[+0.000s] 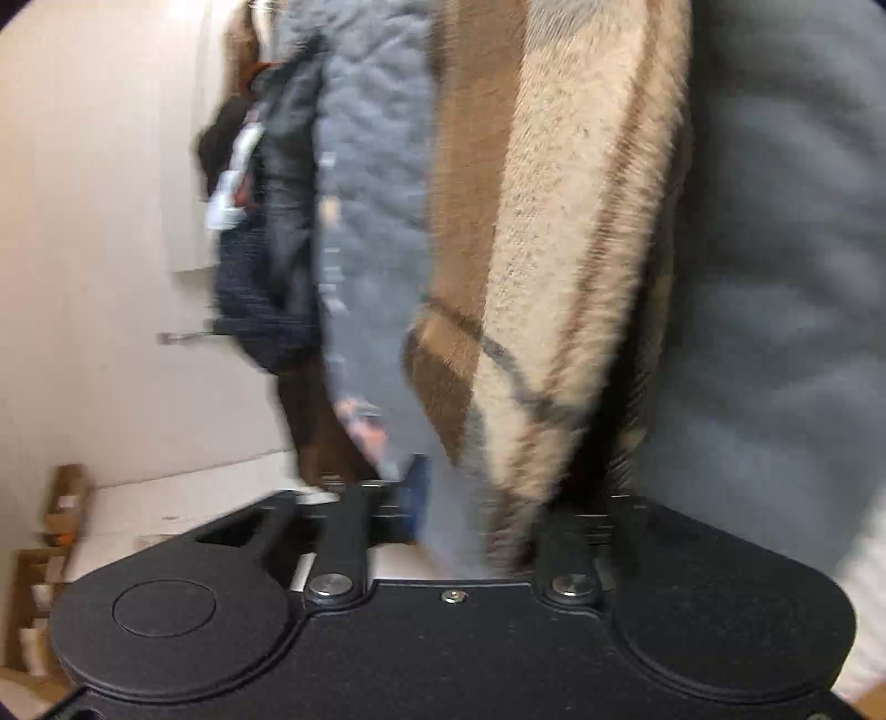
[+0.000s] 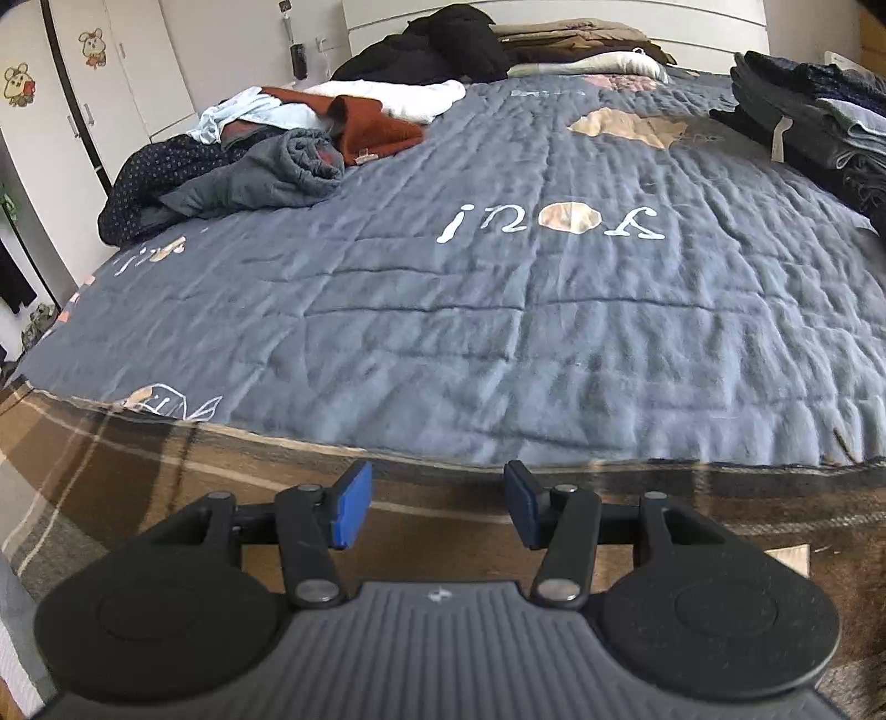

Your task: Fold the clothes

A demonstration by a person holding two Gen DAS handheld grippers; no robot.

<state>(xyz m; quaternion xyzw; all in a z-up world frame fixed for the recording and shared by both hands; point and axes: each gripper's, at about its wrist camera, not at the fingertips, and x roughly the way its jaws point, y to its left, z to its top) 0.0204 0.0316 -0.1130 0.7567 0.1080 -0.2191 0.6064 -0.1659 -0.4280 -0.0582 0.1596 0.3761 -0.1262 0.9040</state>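
While the right gripper (image 2: 437,512) hung at the bottom middle of its view, its two blue pads (image 2: 350,512) were wide apart and held nothing. Just past them ran a brown checked blanket (image 2: 166,476), and above that lay the big gray quilt (image 2: 498,310) that filled most of the frame. White letters (image 2: 554,221) were sewn on the quilt near the middle. They sat upside down and seemed to spell "zoui", with a tan patch for the "o". At the upper left lay a messy pile of clothes (image 2: 266,149): a gray one, a rust-red one, a light blue one and a dark dotted one. At the upper right edge sat a neat stack of folded dark clothes (image 2: 814,111). Far up at the left, a white wardrobe (image 2: 138,72) had two little cartoon animal stickers (image 2: 91,47) on it.

In the left view everything was blurry. The left gripper (image 1: 459,520) sat at the bottom, and a furry tan and brown checked cloth (image 1: 554,249) dropped right between its fingers. The tips were hidden, so I cannot tell if they pinched it. Gray quilted cloth (image 1: 376,221) hung to its left.
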